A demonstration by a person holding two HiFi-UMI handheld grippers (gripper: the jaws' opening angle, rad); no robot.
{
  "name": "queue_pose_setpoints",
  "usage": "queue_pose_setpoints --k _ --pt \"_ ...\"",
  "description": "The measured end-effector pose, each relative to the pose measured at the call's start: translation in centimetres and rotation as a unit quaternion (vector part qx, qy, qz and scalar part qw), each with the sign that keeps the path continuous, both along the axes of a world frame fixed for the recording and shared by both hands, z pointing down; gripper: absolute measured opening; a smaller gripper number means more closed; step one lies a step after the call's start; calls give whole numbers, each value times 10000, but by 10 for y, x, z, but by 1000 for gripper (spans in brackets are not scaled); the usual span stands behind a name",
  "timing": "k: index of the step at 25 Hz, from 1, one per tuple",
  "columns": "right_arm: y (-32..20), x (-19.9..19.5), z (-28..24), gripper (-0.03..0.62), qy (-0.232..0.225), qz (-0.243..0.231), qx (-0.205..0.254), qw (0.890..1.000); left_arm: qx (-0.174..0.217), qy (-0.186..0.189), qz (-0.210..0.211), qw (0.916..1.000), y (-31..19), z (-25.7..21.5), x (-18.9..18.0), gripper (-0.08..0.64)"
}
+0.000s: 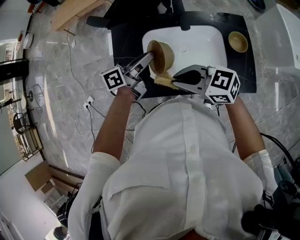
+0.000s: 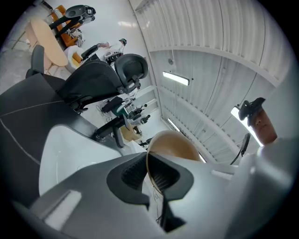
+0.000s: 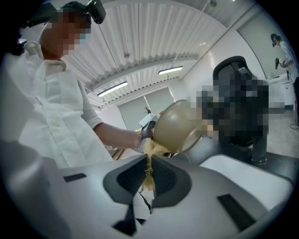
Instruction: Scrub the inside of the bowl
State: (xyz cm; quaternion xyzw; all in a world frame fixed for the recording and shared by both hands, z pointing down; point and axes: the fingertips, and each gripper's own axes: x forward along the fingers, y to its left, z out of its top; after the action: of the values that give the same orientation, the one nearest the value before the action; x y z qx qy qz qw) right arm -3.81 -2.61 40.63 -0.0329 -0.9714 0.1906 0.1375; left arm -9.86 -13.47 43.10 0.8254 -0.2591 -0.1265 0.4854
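A tan bowl (image 1: 161,56) is held tipped on its side over the white sink (image 1: 201,44). My left gripper (image 1: 149,60) is shut on the bowl's rim (image 2: 161,140), one pad inside and one outside. My right gripper (image 1: 169,82) is shut on a yellow fibrous scrubber (image 1: 164,80), whose free end reaches the bowl's lower edge. In the right gripper view the scrubber (image 3: 149,154) runs up from between the jaws to the bowl (image 3: 180,126), at its rim.
A second tan bowl (image 1: 238,41) stands on the black counter (image 1: 126,42) to the right of the sink. A dark faucet (image 1: 180,14) rises behind the basin. Cables and a power strip (image 1: 89,101) lie on the marble floor at the left.
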Motion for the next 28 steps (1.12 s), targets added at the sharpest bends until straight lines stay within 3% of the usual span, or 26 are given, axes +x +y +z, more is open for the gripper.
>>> queue_pose_setpoints --k 4,9,18,23,28 --pt "-1 -3 -5 26 43 144 36 9999 -119 -87 74 9999 2 12 -11 17" --pt "-7 -5 -7 26 155 430 37 9989 -65 -665 233 9975 6 27 -30 17" --pt "-33 -14 -17 26 80 1265 13 9919 -255 -1047 461 9931 16 49 -66 17" --pt "-62 -16 -11 26 -98 2382 -20 9712 -398 -1566 401 9860 17 67 -105 17" --pt "-65 -21 28 26 376 3002 -198 9529 -621 -2072 243 9760 9 85 -138 17"
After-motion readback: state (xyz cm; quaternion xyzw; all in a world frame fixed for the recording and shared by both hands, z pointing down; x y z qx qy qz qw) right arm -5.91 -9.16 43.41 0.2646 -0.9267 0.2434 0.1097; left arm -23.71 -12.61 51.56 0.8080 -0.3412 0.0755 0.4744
